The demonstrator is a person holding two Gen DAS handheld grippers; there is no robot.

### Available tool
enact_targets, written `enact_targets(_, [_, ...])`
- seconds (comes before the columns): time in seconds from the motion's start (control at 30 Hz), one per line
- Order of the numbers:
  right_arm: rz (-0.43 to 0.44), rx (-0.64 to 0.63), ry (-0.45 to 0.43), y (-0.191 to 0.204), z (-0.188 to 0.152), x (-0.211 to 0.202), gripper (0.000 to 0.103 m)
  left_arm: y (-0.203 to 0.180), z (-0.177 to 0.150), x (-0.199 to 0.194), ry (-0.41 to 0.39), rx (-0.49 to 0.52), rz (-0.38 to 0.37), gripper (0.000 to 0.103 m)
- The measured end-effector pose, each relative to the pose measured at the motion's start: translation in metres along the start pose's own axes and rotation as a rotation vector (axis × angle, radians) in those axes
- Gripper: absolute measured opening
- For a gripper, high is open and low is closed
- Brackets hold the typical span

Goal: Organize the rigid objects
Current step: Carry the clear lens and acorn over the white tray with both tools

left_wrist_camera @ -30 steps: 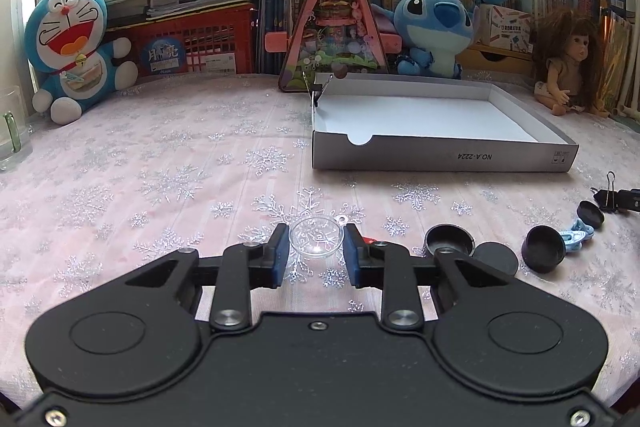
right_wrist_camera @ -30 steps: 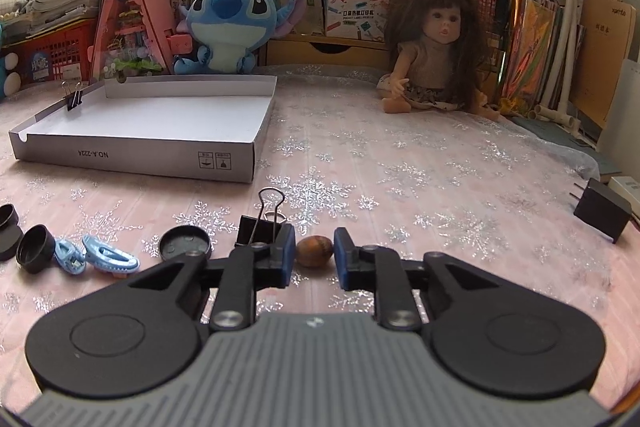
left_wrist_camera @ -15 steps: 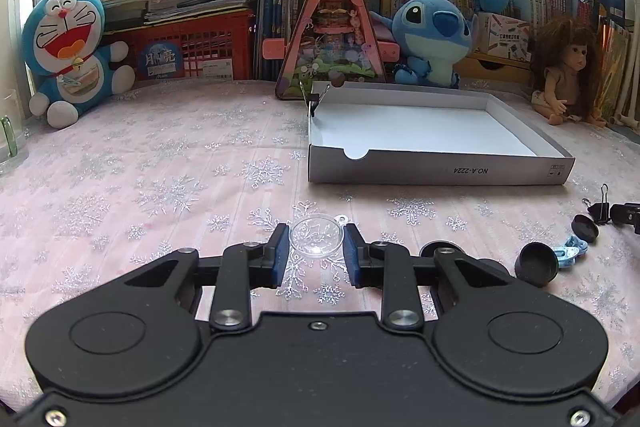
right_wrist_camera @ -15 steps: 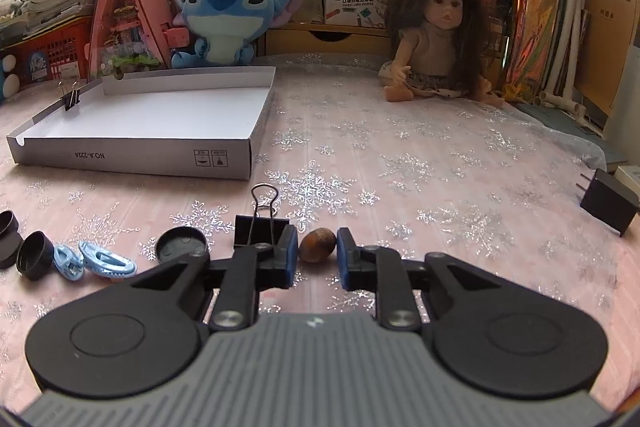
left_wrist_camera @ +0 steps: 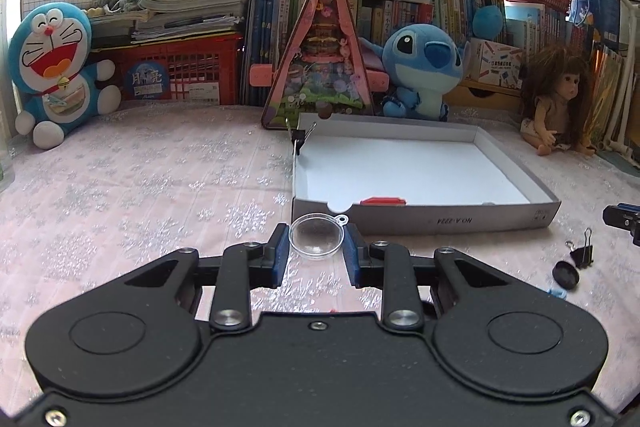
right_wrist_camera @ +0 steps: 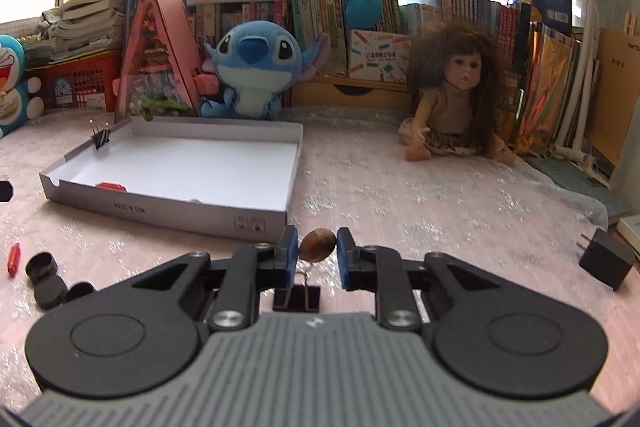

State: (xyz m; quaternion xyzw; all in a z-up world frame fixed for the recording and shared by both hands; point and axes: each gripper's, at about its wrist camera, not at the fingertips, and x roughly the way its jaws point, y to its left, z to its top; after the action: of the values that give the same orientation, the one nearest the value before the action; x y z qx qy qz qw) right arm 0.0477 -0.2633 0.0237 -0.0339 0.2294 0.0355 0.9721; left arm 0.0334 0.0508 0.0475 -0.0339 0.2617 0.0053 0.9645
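My left gripper (left_wrist_camera: 316, 243) is shut on a clear plastic dome (left_wrist_camera: 317, 236) with a small loop, held above the tablecloth just in front of the white cardboard tray (left_wrist_camera: 460, 223). A red piece (left_wrist_camera: 383, 201) lies inside the tray near its front wall. My right gripper (right_wrist_camera: 317, 247) is shut on a small brown nut (right_wrist_camera: 317, 245), lifted off the cloth to the right of the tray (right_wrist_camera: 168, 213). A black binder clip (right_wrist_camera: 297, 297) lies on the cloth under the right gripper.
Black caps (right_wrist_camera: 42, 265), a red piece (right_wrist_camera: 14, 258) and a binder clip (left_wrist_camera: 582, 253) lie on the cloth. Another clip (right_wrist_camera: 100, 137) grips the tray's far left wall. A black plug (right_wrist_camera: 606, 263) sits right. Plush toys, a doll (right_wrist_camera: 456, 103) and books line the back.
Both grippers have risen from the cloth with their objects. The right jaws closed onto the nut and lifted it; the tray now appears lower and nearer in both views.
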Motion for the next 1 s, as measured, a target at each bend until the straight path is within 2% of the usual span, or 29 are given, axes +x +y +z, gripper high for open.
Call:
enact_targets(0.17, [0.044,0.018,0.006,0.007,0.015,0.01,0.025,-0.002,0.019,0.012,0.017,-0.026,-0.033,0.027])
enact_targets(0.33, [0.086,0.06,0.045,0.012,0.031,0.028,0.025,-0.004,0.04,0.031,0.068,-0.054,-0.081,0.027])
enact_targets(0.63, [0.17,0.172,0.171,0.017,0.054,0.074,0.025,-0.008,0.065,0.08,0.162,-0.092,-0.11,0.027])
enact_targets(0.83, [0.189,0.206,0.284,0.019,0.066,0.105,0.025,-0.01,0.076,0.118,0.257,-0.097,-0.106,0.027])
enact_targets(1.0, [0.186,0.201,0.339,0.022,0.072,0.119,0.025,-0.013,0.077,0.139,0.332,-0.083,-0.095,0.027])
